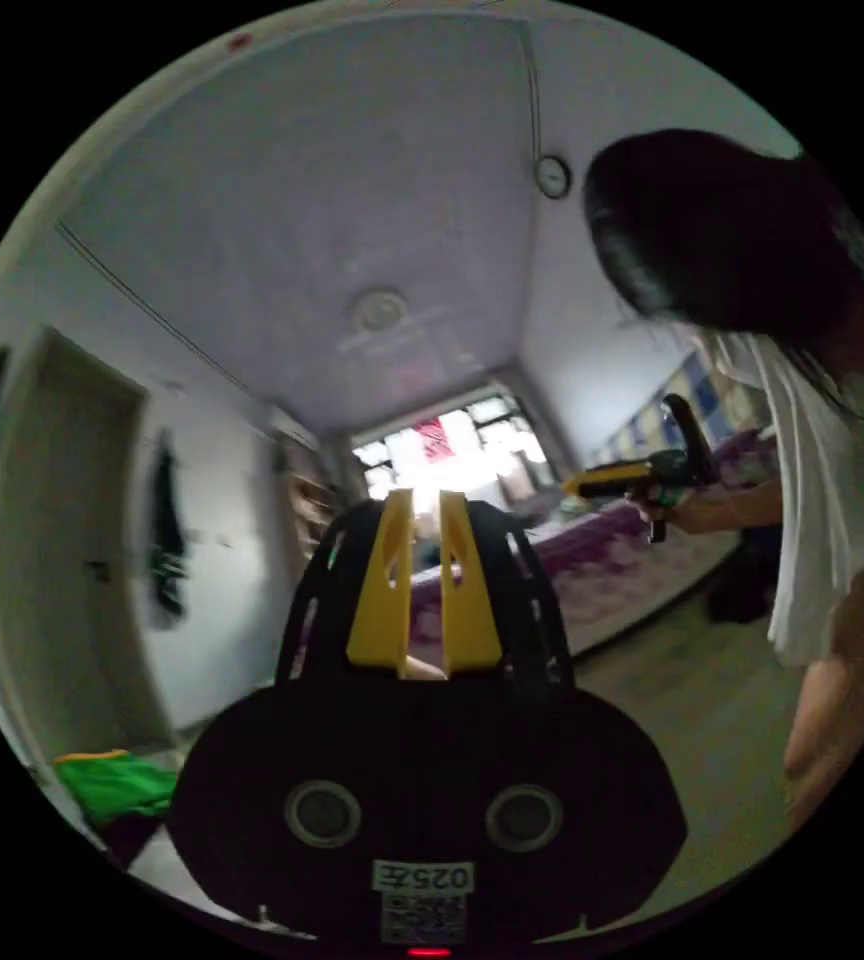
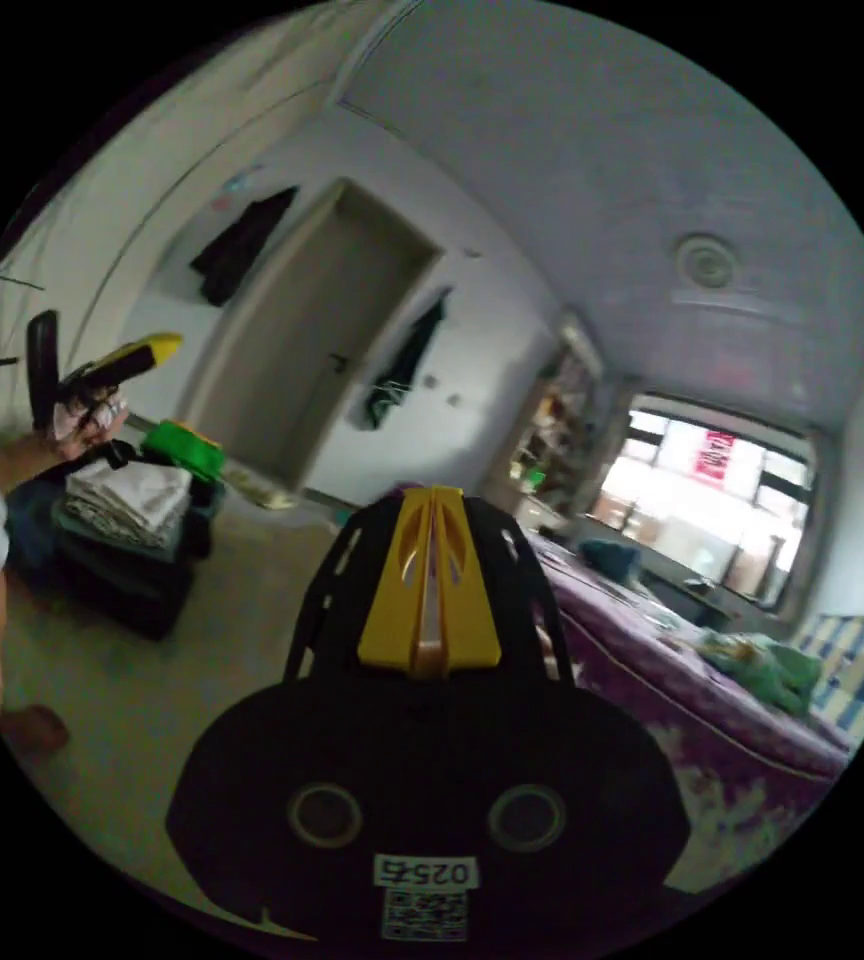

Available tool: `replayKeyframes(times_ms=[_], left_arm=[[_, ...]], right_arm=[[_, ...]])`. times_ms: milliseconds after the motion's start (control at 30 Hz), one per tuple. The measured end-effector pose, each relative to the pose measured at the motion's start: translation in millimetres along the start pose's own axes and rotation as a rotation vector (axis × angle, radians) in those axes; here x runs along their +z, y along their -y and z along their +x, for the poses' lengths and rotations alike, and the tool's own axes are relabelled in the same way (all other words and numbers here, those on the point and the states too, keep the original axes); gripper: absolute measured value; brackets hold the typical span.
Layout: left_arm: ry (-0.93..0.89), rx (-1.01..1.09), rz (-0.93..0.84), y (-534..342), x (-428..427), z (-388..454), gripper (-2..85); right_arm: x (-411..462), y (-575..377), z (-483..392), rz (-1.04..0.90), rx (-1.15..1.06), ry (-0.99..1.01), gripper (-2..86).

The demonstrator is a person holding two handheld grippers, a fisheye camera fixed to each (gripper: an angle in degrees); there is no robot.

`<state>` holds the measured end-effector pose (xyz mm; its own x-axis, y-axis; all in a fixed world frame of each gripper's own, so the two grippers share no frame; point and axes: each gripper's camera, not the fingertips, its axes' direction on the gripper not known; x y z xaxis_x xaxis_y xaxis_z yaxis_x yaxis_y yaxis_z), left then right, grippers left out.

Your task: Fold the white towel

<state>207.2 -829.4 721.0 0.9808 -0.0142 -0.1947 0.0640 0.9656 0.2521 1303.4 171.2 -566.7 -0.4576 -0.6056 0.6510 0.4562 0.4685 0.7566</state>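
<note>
In the left gripper view my left gripper points up toward the ceiling, its yellow jaws a narrow gap apart with nothing between them. My right gripper has its yellow jaws closed together on nothing. The right gripper also appears across the room in a hand. The left gripper is held at the far left of the right gripper view. A pale folded cloth lies on top of a dark pile below it; I cannot tell whether it is the white towel.
A bed with a purple cover stands on the right with a green cloth on it. A person in a white shirt stands beside the bed. A green item sits by the pile, near a door.
</note>
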Motion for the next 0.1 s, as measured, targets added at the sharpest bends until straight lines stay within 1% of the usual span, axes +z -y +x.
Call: replayKeyframes(times_ms=[33, 67, 100], left_arm=[[-0.156, -0.046, -0.066, -10.0, 41.1, 46.1, 0.7], [-0.298, -0.087, -0.125, -26.5, 83.7, 95.0, 1.5], [-0.366, -0.105, -0.156, -35.9, 105.3, 122.4, 2.2]], right_arm=[[-46.2, -25.3, 46.9, -0.054, 0.035, -0.099, -0.1], [-89.2, -58.3, 93.9, -0.143, 0.149, -0.189, 1.2], [-111.2, -77.7, 115.7, -0.18, 0.215, -0.22, 1.8]])
